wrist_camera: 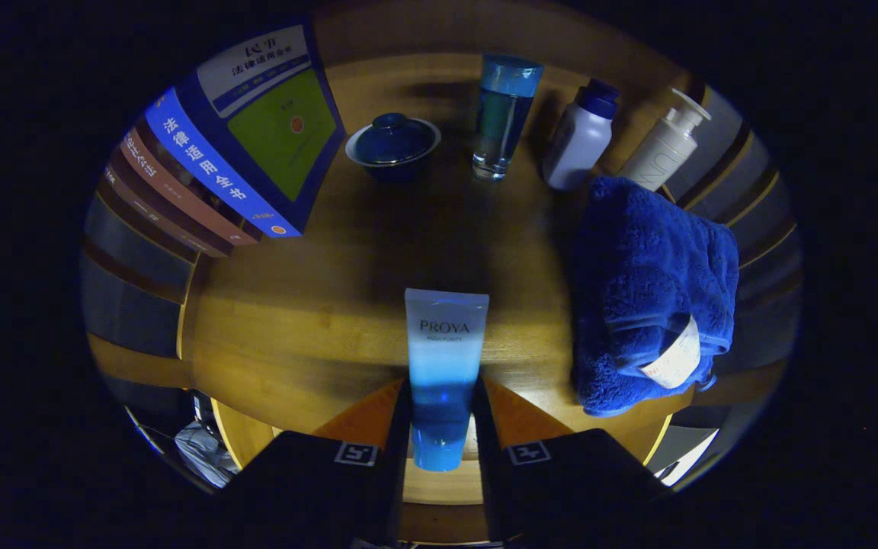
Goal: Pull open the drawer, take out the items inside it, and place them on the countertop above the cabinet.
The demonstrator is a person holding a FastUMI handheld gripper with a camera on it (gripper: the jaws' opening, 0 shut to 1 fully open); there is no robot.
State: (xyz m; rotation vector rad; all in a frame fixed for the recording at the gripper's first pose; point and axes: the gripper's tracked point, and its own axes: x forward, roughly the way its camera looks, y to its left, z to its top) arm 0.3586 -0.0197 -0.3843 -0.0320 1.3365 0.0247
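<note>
The gripper (pixel 442 415) is clamping a tube (pixel 443 366) between both fingers, holding it over the countertop (pixel 294 320) beside a blue towel (pixel 648 290) — seemingly near release; whether more items remain is unclear.

Dim, bluish cast; strong fisheye bending at edges; sharp centre.

Gripper (pixel 439 427): two broad, blocky fingers with flat top faces, each carrying a small square fiducial marker; inner edges run straight and parallel, narrowing toward slim tips.
</note>
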